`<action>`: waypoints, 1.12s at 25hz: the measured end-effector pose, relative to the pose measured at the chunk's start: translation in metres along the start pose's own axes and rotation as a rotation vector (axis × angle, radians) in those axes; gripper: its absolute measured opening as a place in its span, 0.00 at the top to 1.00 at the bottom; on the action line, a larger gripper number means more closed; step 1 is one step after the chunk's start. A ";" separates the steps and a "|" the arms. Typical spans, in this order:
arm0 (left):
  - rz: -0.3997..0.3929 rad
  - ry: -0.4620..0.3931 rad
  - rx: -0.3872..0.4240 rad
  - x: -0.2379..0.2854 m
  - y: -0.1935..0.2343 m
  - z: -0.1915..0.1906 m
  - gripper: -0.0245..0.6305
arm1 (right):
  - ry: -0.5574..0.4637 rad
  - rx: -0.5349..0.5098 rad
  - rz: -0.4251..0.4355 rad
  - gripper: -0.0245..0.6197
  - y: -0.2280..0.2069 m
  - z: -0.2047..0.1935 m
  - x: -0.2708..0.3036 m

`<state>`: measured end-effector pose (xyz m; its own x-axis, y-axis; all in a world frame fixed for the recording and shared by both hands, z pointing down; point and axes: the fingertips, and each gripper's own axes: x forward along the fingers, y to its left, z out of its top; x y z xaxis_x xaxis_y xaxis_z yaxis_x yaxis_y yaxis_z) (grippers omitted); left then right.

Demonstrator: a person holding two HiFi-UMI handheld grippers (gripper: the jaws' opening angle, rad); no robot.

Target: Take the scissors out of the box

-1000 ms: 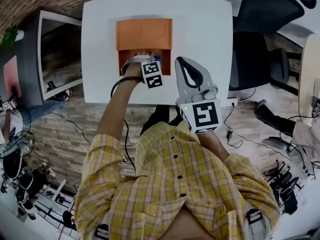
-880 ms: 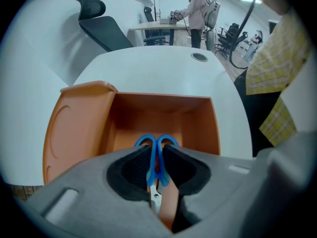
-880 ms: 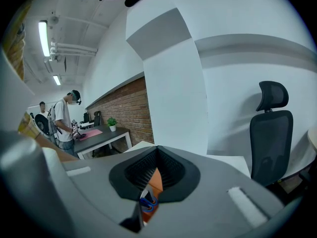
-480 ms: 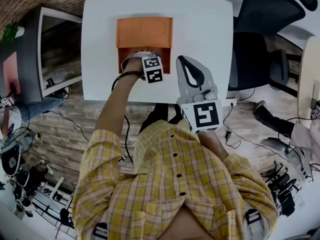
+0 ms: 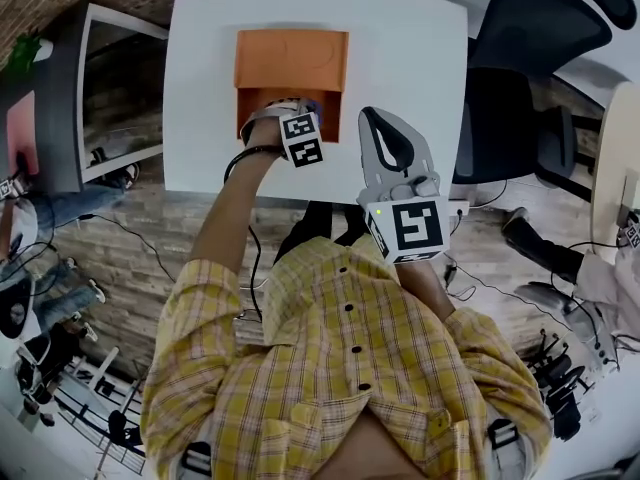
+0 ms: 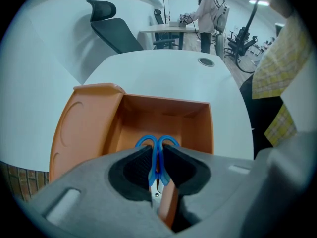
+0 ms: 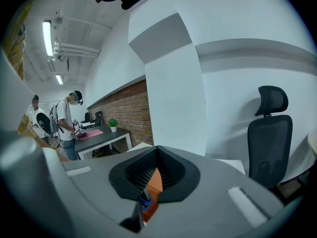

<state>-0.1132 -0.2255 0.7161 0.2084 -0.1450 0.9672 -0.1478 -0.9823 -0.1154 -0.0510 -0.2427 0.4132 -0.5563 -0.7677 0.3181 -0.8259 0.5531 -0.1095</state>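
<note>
Scissors (image 6: 157, 144), blue-handled: pinched between the left gripper (image 6: 157, 157) pads, inside box (image 6: 89, 128). To be lifted straight, clear of box walls. Right gripper (image 7: 156, 157): pressed together, empty, beside box.

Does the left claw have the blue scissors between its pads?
Yes, the left claw pinches the blue scissors, inside the orange box.

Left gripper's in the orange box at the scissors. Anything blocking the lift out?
Nothing visible. The left gripper is shut on the scissors. The orange box is open on top, its lid folded back, and the right gripper sits beside the box, not over it.
</note>
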 end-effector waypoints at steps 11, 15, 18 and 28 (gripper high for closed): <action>0.157 -0.086 -0.147 -0.037 0.007 0.006 0.85 | -0.018 -0.008 0.031 0.96 0.005 0.007 -0.009; 0.210 -0.115 -0.193 -0.050 0.007 0.007 0.85 | -0.032 -0.017 0.044 0.96 0.010 0.010 -0.015; 0.243 -0.141 -0.244 -0.061 0.008 0.009 0.85 | -0.039 -0.024 0.055 0.96 0.013 0.013 -0.018; 0.341 -0.224 -0.408 -0.105 0.010 0.013 0.85 | -0.069 -0.044 0.074 0.96 0.021 0.024 -0.037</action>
<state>-0.1238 -0.2221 0.6102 0.2769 -0.5110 0.8137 -0.5944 -0.7565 -0.2728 -0.0501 -0.2108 0.3768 -0.6216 -0.7442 0.2446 -0.7786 0.6213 -0.0883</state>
